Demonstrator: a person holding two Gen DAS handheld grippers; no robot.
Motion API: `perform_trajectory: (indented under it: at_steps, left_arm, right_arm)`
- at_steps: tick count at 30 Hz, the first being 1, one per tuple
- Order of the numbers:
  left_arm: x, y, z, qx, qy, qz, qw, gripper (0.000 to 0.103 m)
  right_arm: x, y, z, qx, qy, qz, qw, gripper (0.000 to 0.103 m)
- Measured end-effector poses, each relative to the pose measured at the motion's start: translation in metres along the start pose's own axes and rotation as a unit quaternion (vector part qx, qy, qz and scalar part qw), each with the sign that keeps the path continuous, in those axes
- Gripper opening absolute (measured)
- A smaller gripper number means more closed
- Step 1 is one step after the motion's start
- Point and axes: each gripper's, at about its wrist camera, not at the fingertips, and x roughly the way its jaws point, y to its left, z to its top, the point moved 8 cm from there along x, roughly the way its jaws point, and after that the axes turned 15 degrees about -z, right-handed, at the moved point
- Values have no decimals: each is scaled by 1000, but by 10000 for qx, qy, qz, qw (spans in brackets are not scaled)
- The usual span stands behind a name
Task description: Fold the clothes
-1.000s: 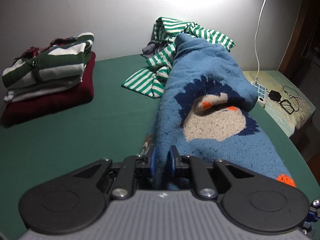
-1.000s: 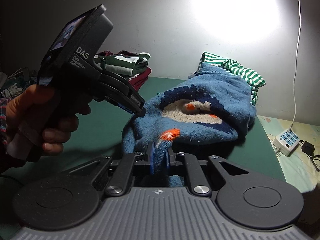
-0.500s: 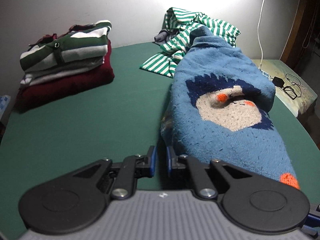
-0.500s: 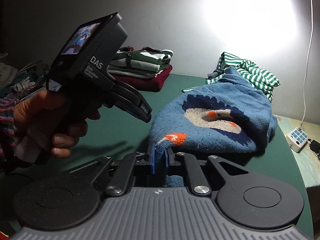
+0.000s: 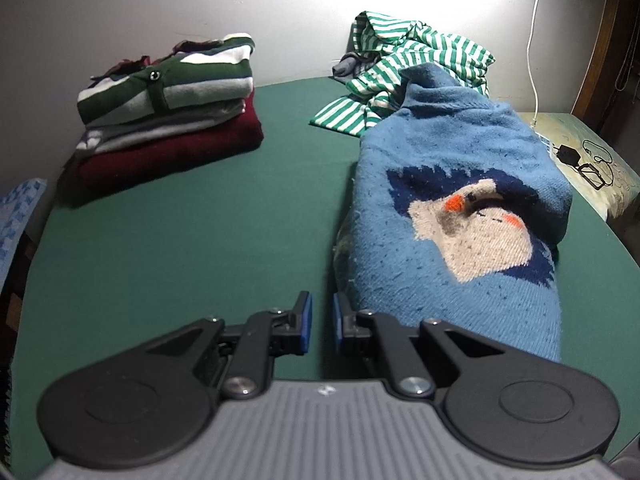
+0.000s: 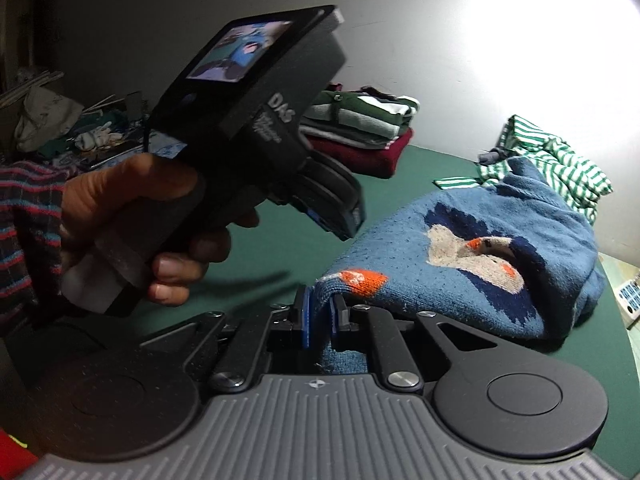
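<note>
The blue sweater [image 5: 460, 216] lies along the green worktop's [image 5: 192, 248] right edge. The right claw [image 6: 320, 312] grasps its hem; the left claw [image 5: 320, 320] is nearly clenched, empty. Folded stack [image 5: 168, 108] and striped shirt [image 5: 416, 64] sit at the far edge by the white wall [image 5: 200, 0].

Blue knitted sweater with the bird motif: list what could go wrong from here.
1. Only the right tool pinches the blue knitted sweater, at one hem corner; the left tool is shut on nothing beside it, so pulling now would likely drag the fold askew.
2. The sweater's far end lies against the crumpled green-and-white striped shirt; a tug could snag and drag it.
3. The sweater sits near the green table's right edge and might slide off.
</note>
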Motion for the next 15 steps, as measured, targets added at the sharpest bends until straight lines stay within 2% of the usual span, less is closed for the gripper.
perform_trajectory:
  at_steps: [7,11,13,14,15]
  left_arm:
    - [-8,5,-10,-16,49,118,9999,7]
    - [-6,2,-16,-47,116,54,9999,8]
    - [-4,-1,-19,-41,148,26,9999,9]
    - [-2,-1,-20,-25,178,30,9998,13]
    - [0,-2,-22,-12,215,36,9998,18]
  right_arm:
    - [-10,11,-2,-439,-131,387,9982,10]
    - [-11,10,-6,-519,-12,453,9976,12]
    - [-11,8,-7,-547,15,450,9975,15]
    - [-13,8,-8,-570,14,442,9974,17]
    - [-14,9,-9,-593,13,454,9972,24]
